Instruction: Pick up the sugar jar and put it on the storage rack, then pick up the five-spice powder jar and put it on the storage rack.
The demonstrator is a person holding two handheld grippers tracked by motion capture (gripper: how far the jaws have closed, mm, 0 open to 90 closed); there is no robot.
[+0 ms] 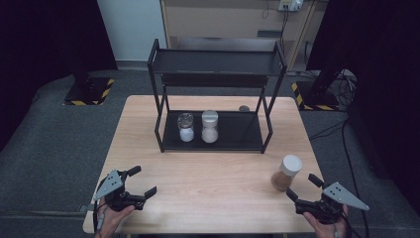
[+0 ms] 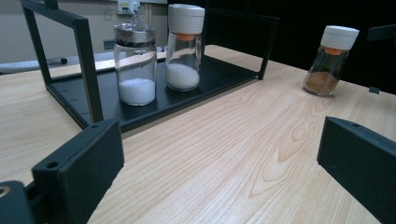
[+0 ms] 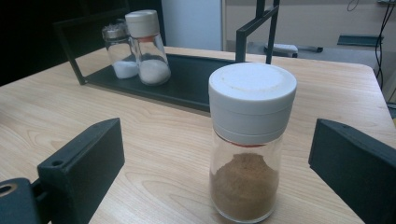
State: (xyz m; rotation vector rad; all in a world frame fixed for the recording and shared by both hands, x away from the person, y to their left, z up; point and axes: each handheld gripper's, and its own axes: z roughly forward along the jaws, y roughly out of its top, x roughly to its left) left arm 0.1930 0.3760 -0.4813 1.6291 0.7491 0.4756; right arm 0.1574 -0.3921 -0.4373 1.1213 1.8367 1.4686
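Observation:
A glass jar of brown powder [image 1: 287, 172] with a white lid stands upright on the wooden table [image 1: 213, 193] at the right. My right gripper [image 1: 303, 186] is open just in front of it; in the right gripper view the brown-powder jar [image 3: 247, 149] stands between and slightly beyond the jaws, untouched. My left gripper [image 1: 142, 181] is open near the table's front left, holding nothing. On the lower shelf of a black rack [image 1: 216, 136] stand a metal-lidded jar of white powder [image 1: 186, 127] and a white-lidded jar of white powder [image 1: 210, 126].
The rack's top shelf [image 1: 218, 62] is bare. A small dark round thing [image 1: 244, 108] lies on the table behind the rack. In the left gripper view the rack's post [image 2: 88, 70] is near the left jaw. Floor stands with striped bases flank the table.

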